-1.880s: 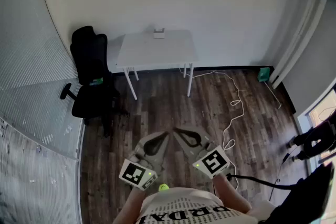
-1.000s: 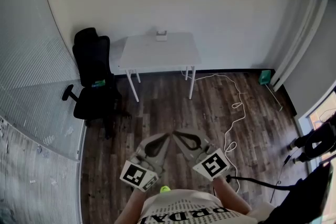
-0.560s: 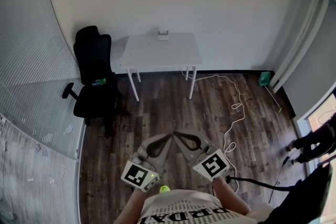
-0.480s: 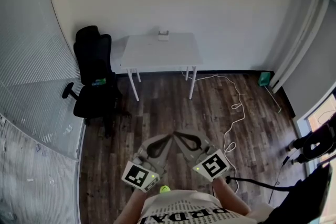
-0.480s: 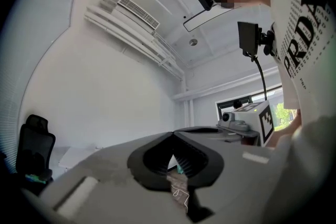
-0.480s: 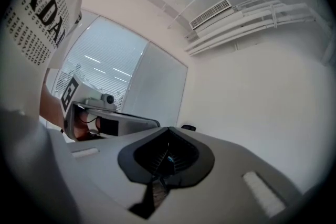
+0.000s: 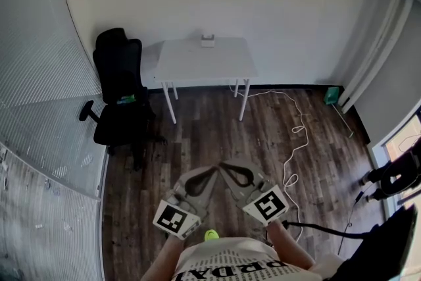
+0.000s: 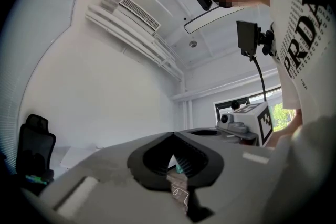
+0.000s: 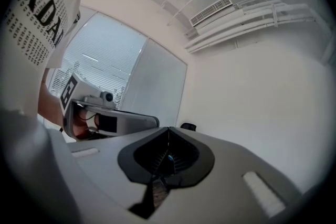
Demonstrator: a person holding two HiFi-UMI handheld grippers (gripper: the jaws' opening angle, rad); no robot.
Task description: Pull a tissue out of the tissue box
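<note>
I find left claw [image 7: 210, 170] and right claw [image 7: 221, 165] clenched empty, tissue box [image 7: 208, 41] untouched on worktop [image 7: 197, 64] at twelve o'clock.

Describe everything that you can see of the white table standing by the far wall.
The white table has a plain rectangular top, smooth and matte, on four thin white legs. It stands upright on the dark wooden floor, its back edge at the white wall. A small pale box, presumably the tissue box, sits at the middle of its back edge. A black office chair stands apart at its left; a white cable lies by its right legs.
</note>
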